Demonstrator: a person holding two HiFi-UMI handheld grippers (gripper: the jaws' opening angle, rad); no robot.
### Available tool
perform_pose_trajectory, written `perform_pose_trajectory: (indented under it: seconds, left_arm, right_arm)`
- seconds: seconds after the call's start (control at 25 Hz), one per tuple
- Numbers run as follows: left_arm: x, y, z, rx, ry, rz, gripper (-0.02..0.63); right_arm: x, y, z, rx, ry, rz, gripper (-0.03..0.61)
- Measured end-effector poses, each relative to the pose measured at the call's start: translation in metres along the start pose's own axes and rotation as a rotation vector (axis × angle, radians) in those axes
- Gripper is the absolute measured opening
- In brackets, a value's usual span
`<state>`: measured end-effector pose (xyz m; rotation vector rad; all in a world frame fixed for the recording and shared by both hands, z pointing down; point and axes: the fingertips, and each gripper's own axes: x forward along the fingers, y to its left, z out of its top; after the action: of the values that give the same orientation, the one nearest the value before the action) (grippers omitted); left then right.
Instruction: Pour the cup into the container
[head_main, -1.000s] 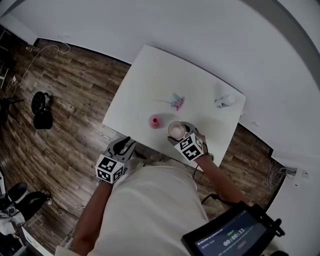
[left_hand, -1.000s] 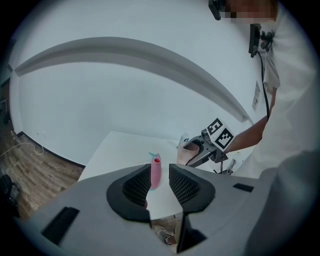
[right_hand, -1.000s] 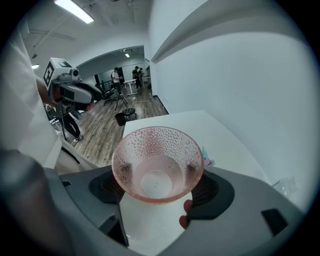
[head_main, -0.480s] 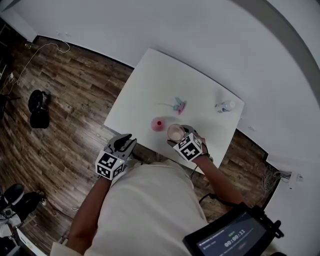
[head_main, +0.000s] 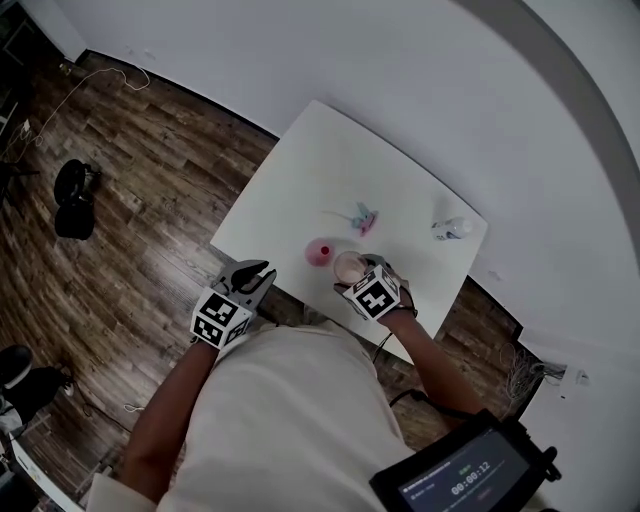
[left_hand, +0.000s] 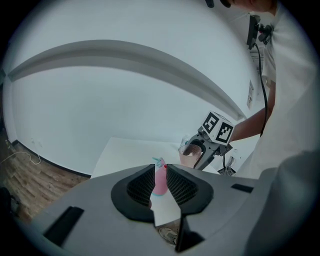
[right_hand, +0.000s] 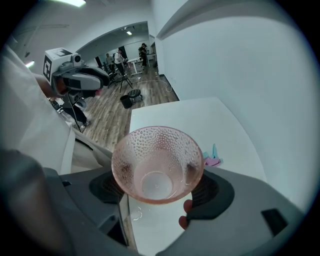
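Right gripper (head_main: 352, 271): clamped on the cup (right_hand: 157, 161), pads on opposite sides of its wall, mouth toward the camera.
Cup place: over the table (head_main: 300, 170) at its near edge, just beside the container (head_main: 318, 252).
Left gripper (left_hand: 160, 170): jaws apart, just been closing, gripping nothing; container seen through the gap, well beyond.
Left gripper place: off the near edge, over the floor (head_main: 140, 200).
Open room: bare tabletop left of and behind the container.
Farther back: pink-teal item (head_main: 362, 215) mid-table, bottle (head_main: 450, 228) near the right edge.

Dim, even light; fisheye-warped edges
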<state>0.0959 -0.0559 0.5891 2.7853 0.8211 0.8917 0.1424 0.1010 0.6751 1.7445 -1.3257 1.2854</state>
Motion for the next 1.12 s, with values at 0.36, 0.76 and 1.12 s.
perform_pose_trajectory:
  seconds: [0.36,0.76,1.12]
  left_arm:
    - [-0.006,0.018,0.001,0.01,-0.013,0.034,0.012]
    - [-0.006,0.024,-0.006,-0.01,-0.006,0.04,0.011]
    - [-0.005,0.024,-0.011,-0.03,-0.009,0.048,0.011]
  right_arm:
    - [0.016,0.005,0.003,-0.022,0.098,0.045,0.365]
    - [0.027,0.006,0.005,-0.045,0.187,0.076,0.365]
    - [0.031,0.005,0.003,-0.062,0.269,0.107,0.365]
